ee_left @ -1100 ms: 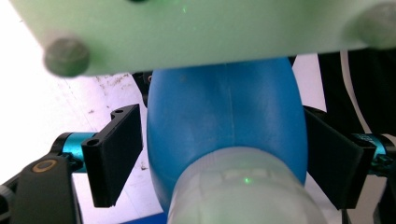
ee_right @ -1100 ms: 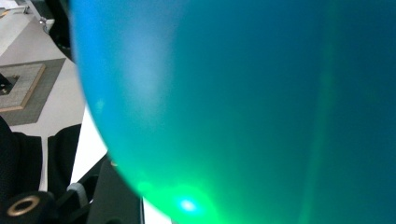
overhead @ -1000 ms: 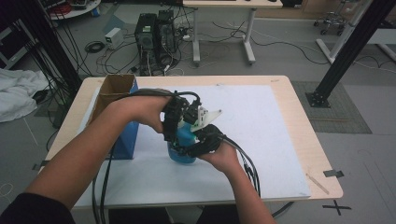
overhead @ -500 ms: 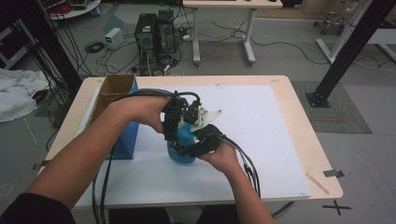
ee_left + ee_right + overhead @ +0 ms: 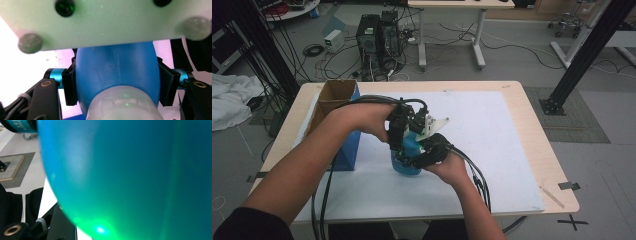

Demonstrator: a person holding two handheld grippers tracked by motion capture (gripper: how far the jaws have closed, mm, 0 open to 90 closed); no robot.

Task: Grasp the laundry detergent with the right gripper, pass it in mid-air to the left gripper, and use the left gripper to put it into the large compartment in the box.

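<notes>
While the right gripper (image 5: 424, 157) is bracing the blue bottle (image 5: 408, 155) upright on the bench (image 5: 512, 150), the left gripper (image 5: 399, 142) jaws, just closing, are clamping its upper body, apparently steadying it.

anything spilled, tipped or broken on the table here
Nothing stands out. The blue bottle stands upright on the white mat, gripped by both the left gripper and the right gripper. The open cardboard box sits upright at the table's left edge. No spill or damage shows.
</notes>
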